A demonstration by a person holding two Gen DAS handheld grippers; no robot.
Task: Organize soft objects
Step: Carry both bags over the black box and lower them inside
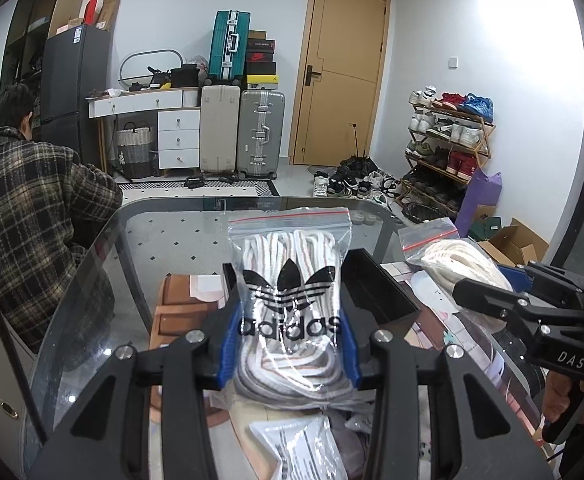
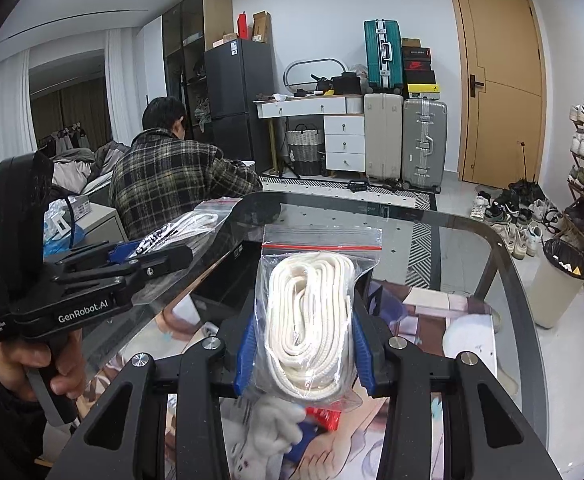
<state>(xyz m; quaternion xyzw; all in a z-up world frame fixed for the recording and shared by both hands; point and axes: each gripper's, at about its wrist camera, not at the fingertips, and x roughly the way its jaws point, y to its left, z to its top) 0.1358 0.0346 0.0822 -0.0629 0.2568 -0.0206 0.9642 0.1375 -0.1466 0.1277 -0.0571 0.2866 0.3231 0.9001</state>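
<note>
My left gripper [image 1: 289, 344] is shut on a clear zip bag of white and grey laces with a black Adidas logo [image 1: 289, 280], held upright above the glass table [image 1: 163, 248]. My right gripper [image 2: 306, 354] is shut on a clear zip bag of cream laces [image 2: 312, 312], also held upright. The right gripper with its bag [image 1: 464, 264] shows at the right of the left wrist view. The left gripper [image 2: 139, 256] with its bag [image 2: 187, 228] shows at the left of the right wrist view. A black open box [image 1: 376, 296] stands on the table behind the Adidas bag.
More bagged items [image 1: 296, 448] and a red and white soft item [image 2: 292, 424] lie under the grippers. A person in a plaid shirt [image 2: 171, 184] sits past the table's far left. Suitcases [image 1: 259, 132], a shoe rack [image 1: 448, 148] and a bin [image 2: 556, 284] stand beyond.
</note>
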